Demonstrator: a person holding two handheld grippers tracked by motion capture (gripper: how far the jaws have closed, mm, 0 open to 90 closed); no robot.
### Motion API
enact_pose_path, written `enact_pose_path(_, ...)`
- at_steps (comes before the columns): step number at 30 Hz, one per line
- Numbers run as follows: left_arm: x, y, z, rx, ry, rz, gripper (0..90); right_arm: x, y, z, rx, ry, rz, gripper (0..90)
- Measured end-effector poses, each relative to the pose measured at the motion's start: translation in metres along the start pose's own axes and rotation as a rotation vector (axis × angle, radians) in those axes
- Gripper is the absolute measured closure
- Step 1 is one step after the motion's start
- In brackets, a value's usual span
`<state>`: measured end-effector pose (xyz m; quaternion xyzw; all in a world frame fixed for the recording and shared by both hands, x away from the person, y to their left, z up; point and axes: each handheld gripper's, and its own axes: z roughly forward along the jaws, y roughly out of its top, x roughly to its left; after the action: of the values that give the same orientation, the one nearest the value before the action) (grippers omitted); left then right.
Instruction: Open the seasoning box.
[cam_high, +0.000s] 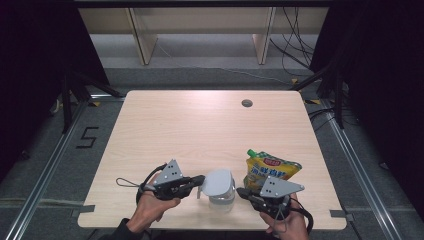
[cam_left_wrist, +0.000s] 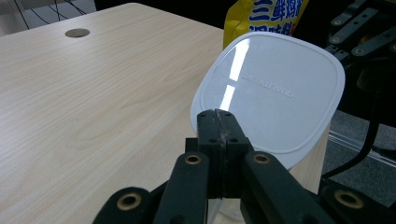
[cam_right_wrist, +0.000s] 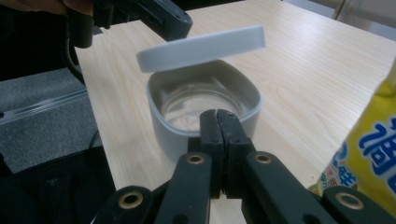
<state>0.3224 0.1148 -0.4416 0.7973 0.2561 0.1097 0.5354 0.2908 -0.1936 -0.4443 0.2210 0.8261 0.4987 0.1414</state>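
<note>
Left gripper (cam_high: 200, 180): I pinch the white lid (cam_high: 219, 181), lifted and tilted above the tub (cam_right_wrist: 205, 109).
Right gripper (cam_high: 241, 192): jaws closed on the tub's near rim.
Yellow pouch (cam_high: 270, 170): just right of the tub.

A recording lab or test studio. A bare pale wooden table (cam_high: 200, 135) with a cable hole (cam_high: 246, 103) stands on grey carpet between black curtains (cam_high: 385, 75), metal floor rails (cam_high: 45, 175) and stand legs; loose cables (cam_high: 295, 40) and a taped "5" (cam_high: 87, 137) mark the floor.
</note>
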Motion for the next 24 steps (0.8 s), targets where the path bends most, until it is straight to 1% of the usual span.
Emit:
enact_pose_path(6, 0.0, 0.0, 0.0, 0.0, 0.001, -0.001, 88.7, 0.003, 0.004, 0.004, -0.004, 0.011, -0.007, 90.0)
enact_pose_path(7, 0.0, 0.0, 0.0, 0.0, -0.002, 0.006, 88.7, 0.004, 0.005, 0.005, -0.007, 0.012, -0.004, 90.0)
enact_pose_path(8, 0.0, 0.0, 0.0, -0.001, 0.001, 0.0, 88.5, 0.004, 0.007, 0.006, -0.016, 0.019, -0.023, 90.0)
enact_pose_path(9, 0.0, 0.0, 0.0, -0.001, -0.002, 0.0, 88.5, 0.004, 0.007, 0.006, -0.016, 0.019, -0.023, 90.0)
enact_pose_path(10, 0.002, 0.0, 0.0, -0.003, -0.011, -0.002, 87.7, 0.005, 0.008, 0.006, -0.009, 0.02, -0.012, 90.0)
enact_pose_path(11, 0.003, 0.0, -0.001, -0.009, -0.009, 0.002, 87.1, 0.005, 0.009, 0.007, -0.015, 0.026, -0.017, 90.0)
enact_pose_path(12, 0.003, -0.001, -0.002, -0.005, 0.001, -0.01, 85.4, 0.007, 0.012, 0.008, -0.016, 0.016, -0.022, 90.0)
enact_pose_path(13, 0.006, -0.003, -0.004, -0.003, 0.006, 0.0, 84.8, 0.006, 0.013, 0.007, -0.011, 0.024, -0.024, 90.0)
enact_pose_path(14, 0.006, -0.003, -0.004, -0.003, 0.006, 0.0, 84.3, 0.006, 0.013, 0.007, -0.011, 0.024, -0.024, 90.0)
enact_pose_path(15, 0.007, -0.006, -0.007, 0.003, 0.023, -0.013, 83.3, 0.007, 0.015, 0.008, -0.027, 0.005, -0.014, 90.0)
enact_pose_path(16, 0.007, -0.006, -0.007, 0.003, 0.023, -0.013, 81.5, 0.007, 0.015, 0.008, -0.027, 0.005, -0.014, 90.0)
enact_pose_path(18, 0.009, -0.012, -0.01, 0.009, 0.022, -0.015, 74.5, 0.005, 0.019, 0.007, -0.022, 0.014, -0.032, 90.0)
enact_pose_path(19, 0.009, -0.017, -0.014, 0.032, 0.026, 0.007, 70.9, 0.006, 0.021, 0.008, -0.026, 0.01, -0.03, 90.0)
enact_pose_path(20, 0.008, -0.02, -0.015, 0.033, 0.026, 0.013, 67.5, 0.007, 0.022, 0.01, -0.03, 0.014, -0.037, 90.0)
enact_pose_path(21, 0.008, -0.02, -0.015, 0.033, 0.026, 0.013, 64.7, 0.007, 0.022, 0.01, -0.03, 0.014, -0.037, 90.0)
enact_pose_path(22, 0.008, -0.024, -0.018, 0.041, 0.03, 0.019, 64.7, 0.007, 0.024, 0.01, -0.03, 0.007, -0.042, 90.0)
enact_pose_path(23, 0.008, -0.027, -0.02, 0.045, 0.033, 0.033, 62.6, 0.009, 0.027, 0.01, -0.018, 0.017, -0.026, 90.0)
enact_pose_path(24, 0.007, -0.03, -0.022, 0.038, 0.038, 0.01, 60.4, 0.009, 0.029, 0.012, -0.032, 0.021, -0.052, 90.0)
